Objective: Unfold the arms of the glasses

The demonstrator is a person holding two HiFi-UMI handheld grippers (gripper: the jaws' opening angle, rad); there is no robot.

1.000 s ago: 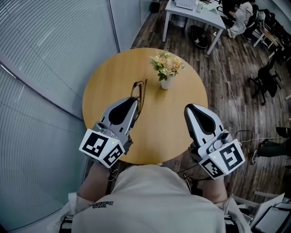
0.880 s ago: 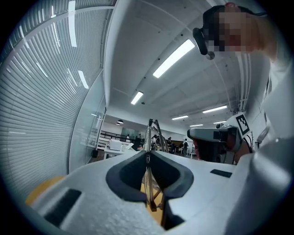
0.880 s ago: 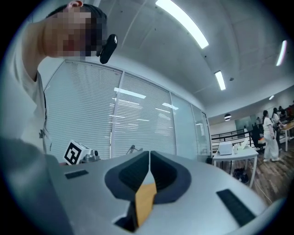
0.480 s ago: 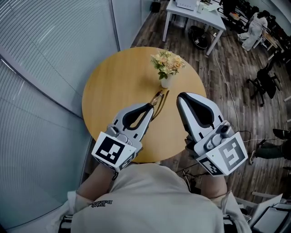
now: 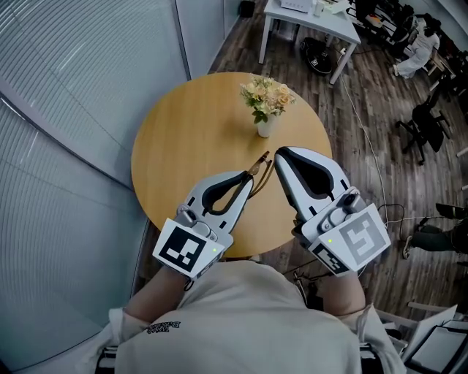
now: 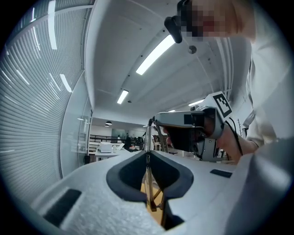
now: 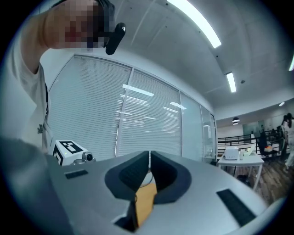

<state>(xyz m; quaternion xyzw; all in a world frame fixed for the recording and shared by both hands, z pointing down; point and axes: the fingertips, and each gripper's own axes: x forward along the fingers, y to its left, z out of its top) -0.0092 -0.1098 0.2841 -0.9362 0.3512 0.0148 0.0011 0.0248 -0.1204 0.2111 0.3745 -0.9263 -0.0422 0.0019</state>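
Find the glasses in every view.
Head view: glasses at centre, between the two gripper tips.
Left gripper view: centre, clamped in the left gripper.
Right gripper view: not clearly visible.
Shared landmark: the yellow table, seen through the jaws in both gripper views.

My left tool (image 5: 249, 177) and right tool (image 5: 278, 153), two in all, one pair of glasses (image 5: 262, 162), one vase of flowers (image 5: 267, 109), one round worktop (image 5: 183, 131), one white table (image 5: 307, 18).
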